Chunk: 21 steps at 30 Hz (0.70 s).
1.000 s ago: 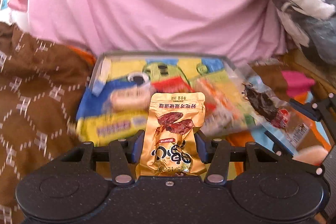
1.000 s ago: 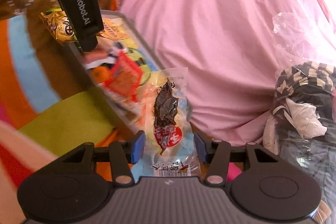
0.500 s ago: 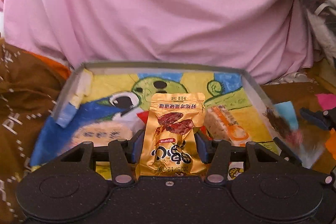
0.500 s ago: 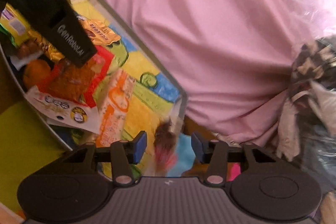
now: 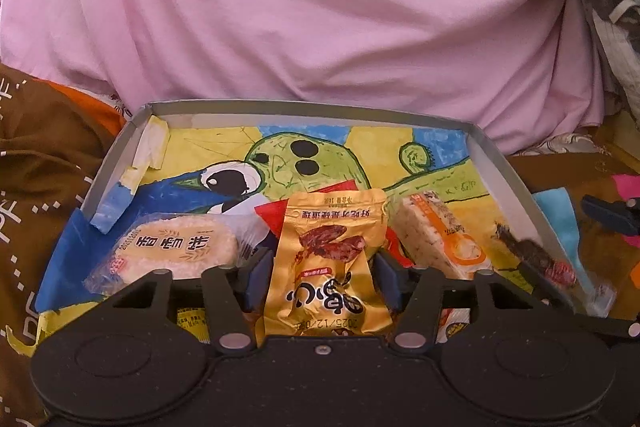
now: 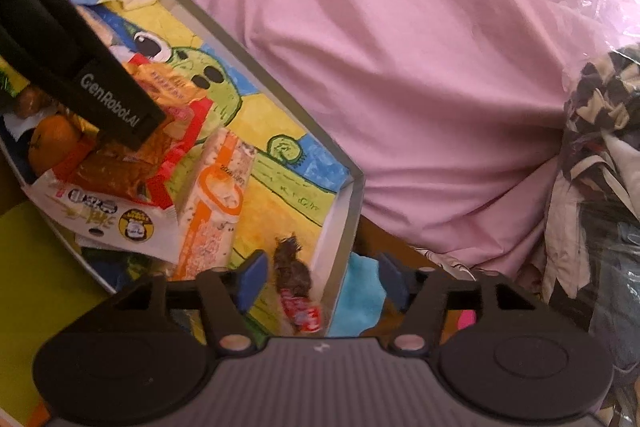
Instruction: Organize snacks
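My left gripper (image 5: pixel 328 267) is shut on a gold snack packet (image 5: pixel 332 247), held low over a grey tray (image 5: pixel 312 105) lined with a colourful drawing. In the tray lie a round rice cracker (image 5: pixel 176 251), an orange-and-white rice bar (image 5: pixel 440 239) and a clear packet of dark dried meat (image 5: pixel 536 259) against the right wall. My right gripper (image 6: pixel 322 279) is open over the tray's corner (image 6: pixel 356 195). The clear packet (image 6: pixel 296 279) lies loose between its fingers on the tray floor. The left gripper's black body (image 6: pixel 100 83) crosses the upper left of the right wrist view.
More snacks are piled in the tray's near part: a red packet (image 6: pixel 168 147), a white packet (image 6: pixel 112 215), an orange (image 6: pixel 52 143). Pink bedding (image 5: pixel 320 7) bulges right behind the tray. A patterned cloth bundle (image 6: pixel 600 131) lies to the right, with a brown and multicoloured blanket around.
Both grippers have moved in over the tray. My right gripper has opened and let go of the clear dried-meat packet, which now lies in the tray's corner. The left still holds the gold packet.
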{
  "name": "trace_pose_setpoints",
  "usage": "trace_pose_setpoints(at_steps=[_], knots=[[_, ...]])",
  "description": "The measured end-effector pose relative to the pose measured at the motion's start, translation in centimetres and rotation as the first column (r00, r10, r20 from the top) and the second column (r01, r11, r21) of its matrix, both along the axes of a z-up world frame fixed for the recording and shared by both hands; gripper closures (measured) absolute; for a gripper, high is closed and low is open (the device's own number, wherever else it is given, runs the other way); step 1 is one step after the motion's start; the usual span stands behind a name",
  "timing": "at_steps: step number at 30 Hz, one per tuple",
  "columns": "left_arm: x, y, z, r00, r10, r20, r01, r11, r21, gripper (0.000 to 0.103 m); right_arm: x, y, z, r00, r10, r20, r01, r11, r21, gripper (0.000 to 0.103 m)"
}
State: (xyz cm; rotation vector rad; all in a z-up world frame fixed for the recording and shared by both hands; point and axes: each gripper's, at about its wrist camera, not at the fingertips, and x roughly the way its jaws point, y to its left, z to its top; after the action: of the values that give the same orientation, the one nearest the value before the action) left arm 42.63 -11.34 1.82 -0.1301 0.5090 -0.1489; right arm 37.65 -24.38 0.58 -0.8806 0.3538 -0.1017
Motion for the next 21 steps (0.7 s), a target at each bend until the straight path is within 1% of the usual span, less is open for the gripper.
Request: trace_pose_setpoints(at_steps=[2, 3, 4, 5, 6, 8, 11, 15, 21], knots=[[-0.1, 0.1, 0.2, 1.0, 0.003, 0.002, -0.003, 1.0, -0.014, 0.033, -0.1, -0.1, 0.3, 1.0, 0.002, 0.01, -0.002, 1.0, 0.006, 0.022], [-0.2, 0.1, 0.4, 1.0, 0.004, 0.006, -0.003, 1.0, -0.022, 0.03, -0.1, -0.1, 0.4, 1.0, 0.005, 0.017, -0.005, 1.0, 0.008, 0.02], [-0.3, 0.1, 0.6, 1.0, 0.005, 0.011, -0.005, 1.0, -0.026, 0.024, -0.1, -0.1, 0.6, 1.0, 0.007, 0.019, -0.007, 1.0, 0.01, 0.016], [-0.4, 0.1, 0.8, 1.0, 0.008, 0.018, -0.007, 1.0, -0.027, 0.021, -0.2, -0.1, 0.7, 1.0, 0.009, 0.019, -0.009, 1.0, 0.013, 0.014], [-0.6, 0.1, 1.0, 1.0, 0.009, 0.026, -0.009, 1.0, -0.028, 0.02, -0.2, -0.1, 0.8, 1.0, 0.008, 0.02, -0.009, 1.0, 0.015, 0.013], [-0.8, 0.2, 1.4, 0.999, 0.007, 0.038, -0.006, 0.999, -0.033, 0.016, -0.3, -0.2, 0.9, 1.0, 0.005, 0.025, -0.006, 1.0, 0.02, 0.007], [-1.1, 0.4, 1.9, 0.999, 0.013, 0.047, -0.011, 0.999, -0.045, 0.01, -0.6, -0.2, 1.2, 0.999, 0.009, 0.034, -0.01, 0.999, 0.04, 0.004], [-1.5, 0.7, 2.6, 0.998, 0.016, 0.059, -0.012, 0.999, -0.052, 0.007, -0.6, -0.2, 1.9, 1.0, 0.016, 0.017, -0.017, 0.997, 0.074, 0.002], [-2.0, 1.1, 3.3, 0.997, 0.025, 0.078, -0.02, 0.997, -0.07, 0.001, -0.8, -0.8, 3.9, 1.0, 0.007, 0.01, -0.009, 0.976, 0.219, 0.001]])
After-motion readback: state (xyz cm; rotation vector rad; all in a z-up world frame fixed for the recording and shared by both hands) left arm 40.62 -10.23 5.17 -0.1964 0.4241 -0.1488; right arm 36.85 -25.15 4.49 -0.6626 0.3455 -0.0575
